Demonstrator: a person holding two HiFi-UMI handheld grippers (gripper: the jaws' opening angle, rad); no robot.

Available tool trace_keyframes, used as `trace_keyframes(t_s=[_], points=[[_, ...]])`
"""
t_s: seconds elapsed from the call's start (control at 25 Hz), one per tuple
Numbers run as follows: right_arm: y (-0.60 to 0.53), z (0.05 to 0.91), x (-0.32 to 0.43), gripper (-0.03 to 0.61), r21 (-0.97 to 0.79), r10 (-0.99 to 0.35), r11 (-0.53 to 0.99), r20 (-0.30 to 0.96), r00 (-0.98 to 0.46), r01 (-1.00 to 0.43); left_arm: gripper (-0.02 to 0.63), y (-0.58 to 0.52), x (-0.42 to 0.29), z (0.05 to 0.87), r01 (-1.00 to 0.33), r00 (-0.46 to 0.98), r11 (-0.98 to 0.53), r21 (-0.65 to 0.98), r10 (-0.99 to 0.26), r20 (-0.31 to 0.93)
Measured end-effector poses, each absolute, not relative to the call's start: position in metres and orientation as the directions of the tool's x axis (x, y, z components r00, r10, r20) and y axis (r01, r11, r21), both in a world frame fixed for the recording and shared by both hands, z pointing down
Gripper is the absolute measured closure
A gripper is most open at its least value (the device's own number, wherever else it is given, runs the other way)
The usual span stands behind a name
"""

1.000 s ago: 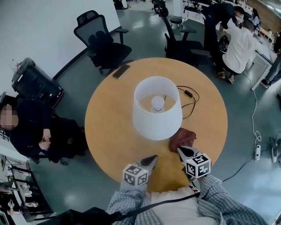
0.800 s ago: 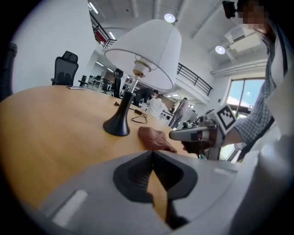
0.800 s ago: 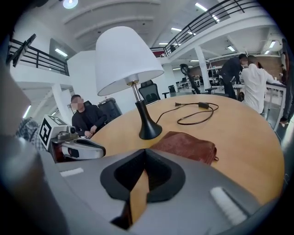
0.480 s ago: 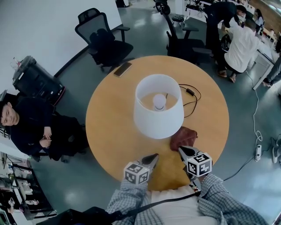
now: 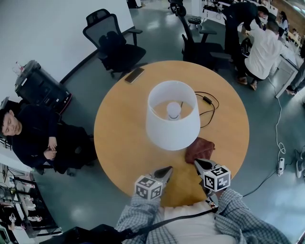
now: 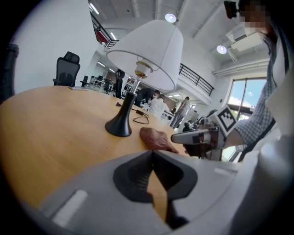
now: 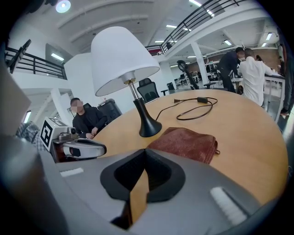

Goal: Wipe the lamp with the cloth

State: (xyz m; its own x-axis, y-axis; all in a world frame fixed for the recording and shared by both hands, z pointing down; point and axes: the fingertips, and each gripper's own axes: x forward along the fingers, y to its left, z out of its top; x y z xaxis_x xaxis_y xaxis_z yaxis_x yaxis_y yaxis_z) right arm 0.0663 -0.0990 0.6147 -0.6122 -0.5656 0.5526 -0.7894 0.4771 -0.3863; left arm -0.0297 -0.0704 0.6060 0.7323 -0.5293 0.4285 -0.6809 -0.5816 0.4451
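Both jaw pairs clenched on nothing: left gripper (image 5: 166, 171) and right gripper (image 5: 198, 165) sit nearside of the lamp (image 5: 172, 119), cloth (image 5: 199, 149) folded on the table (image 5: 119, 128) beside the lamp's base, which fits 2 stages: pre-pickup or post-wipe.

Ceiling lights (image 7: 63, 5) are burning bright overhead, flaring into white spots in both gripper views. Daylight is pouring through a tall window (image 6: 248, 98) and washing it out. In the head view, cooler and dimmer, the white lamp shade (image 5: 172, 114) is glowing evenly, and the table (image 5: 119, 133) is carrying only soft shadows. The wide lenses are bending straight lines and darkening the corners, and whatever sits nearest each lens is going soft.
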Motion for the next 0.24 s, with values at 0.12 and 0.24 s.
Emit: trace_keyframes(t_s=[0.12, 0.24], points=[[-0.0983, 0.6148, 0.0674, 0.575, -0.393, -0.564, 0.476, 0.549, -0.616, -0.786, 0.614, -0.0694, -0.0283, 0.6066, -0.681, 0.732, -0.58, 0.447, -0.529, 0.429], [-0.0981, 0.6153, 0.068, 0.575, -0.397, -0.563, 0.479, 0.546, -0.621, -0.783, 0.614, -0.0697, -0.0274, 0.6072, -0.683, 0.73, -0.579, 0.445, -0.531, 0.43]])
